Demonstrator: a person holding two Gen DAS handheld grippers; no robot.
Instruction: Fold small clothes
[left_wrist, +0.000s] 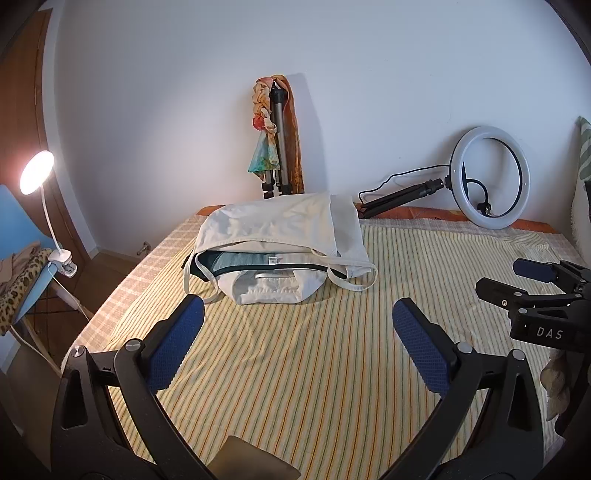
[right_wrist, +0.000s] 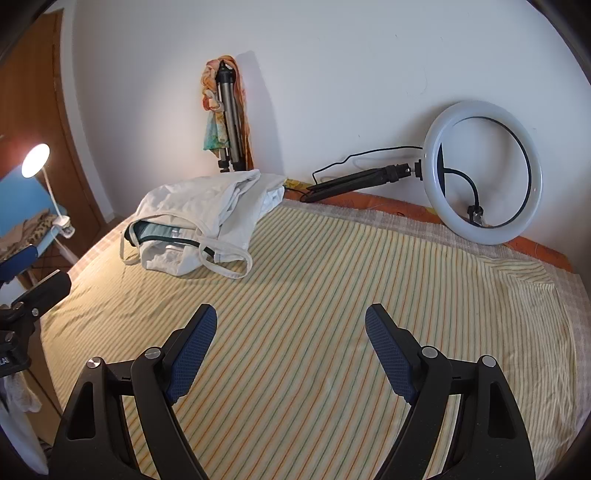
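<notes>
Both tools released, nothing btwn jaws: left gripper (left_wrist: 297, 347) and right gripper (right_wrist: 291, 350) hang over the striped sheet (right_wrist: 332, 295). Clothes pile (left_wrist: 280, 243), white tops w/ a teal piece inside, sits at 12 o'clock from the left gripper, 10–11 from the right. Risk: loose straps (left_wrist: 351, 284) snag, so grabbing one drags the whole heap, not one item.

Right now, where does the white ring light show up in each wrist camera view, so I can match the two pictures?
Left wrist view: the ring light leans on the wall at the far right edge of the bed.
Right wrist view: ring light, upper right, larger.
Shared landmark: the pile of clothes, left of it in both.
</notes>
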